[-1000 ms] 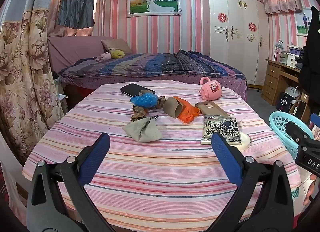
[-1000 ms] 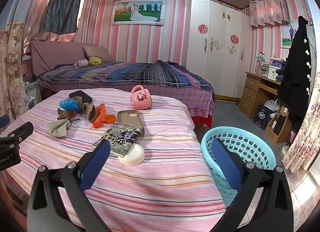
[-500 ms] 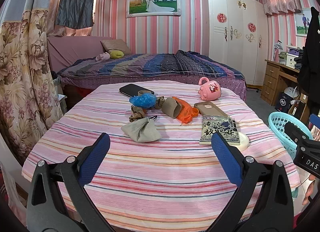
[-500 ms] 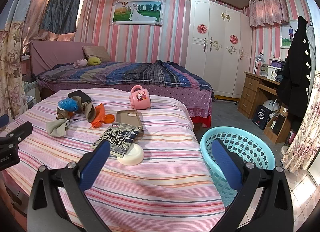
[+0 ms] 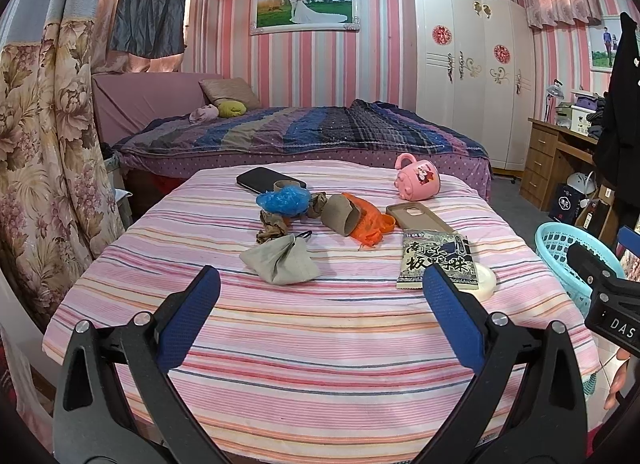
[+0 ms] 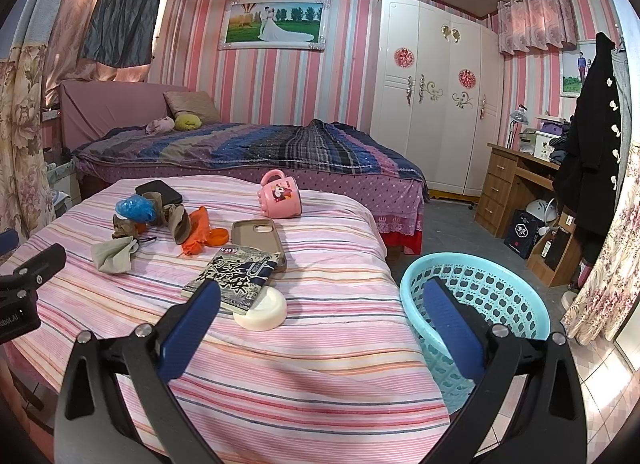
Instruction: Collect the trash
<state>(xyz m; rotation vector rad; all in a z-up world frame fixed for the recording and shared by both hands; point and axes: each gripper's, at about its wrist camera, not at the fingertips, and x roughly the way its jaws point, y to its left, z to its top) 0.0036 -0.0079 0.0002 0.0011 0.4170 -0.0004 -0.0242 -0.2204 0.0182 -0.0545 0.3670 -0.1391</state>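
Trash lies mid-table on the striped cloth (image 5: pixel 320 328): a grey crumpled cloth (image 5: pixel 280 264), a blue plastic wad (image 5: pixel 284 200), brown paper scraps (image 5: pixel 271 227), a cardboard tube (image 5: pixel 340 215), an orange bag (image 5: pixel 366 223) and a printed snack packet (image 5: pixel 438 260). They also show in the right wrist view, such as the packet (image 6: pixel 234 274) and the grey cloth (image 6: pixel 114 254). A light blue basket (image 6: pixel 476 304) stands on the floor at the table's right. My left gripper (image 5: pixel 320 296) is open and empty over the near table. My right gripper (image 6: pixel 320 300) is open and empty at the table's right edge.
A pink mug (image 5: pixel 418 181), a black phone (image 5: pixel 264 179), a phone case (image 5: pixel 416 215) and a white round disc (image 6: pixel 262 310) are also on the table. A bed (image 5: pixel 300 135) lies behind, a wardrobe (image 5: pixel 468 75) and desk (image 5: pixel 560 151) at right, a floral curtain (image 5: pixel 36 143) at left.
Both views have pulled back and risen slightly, so the table objects sit a little farther away. Both grippers stay open and empty.
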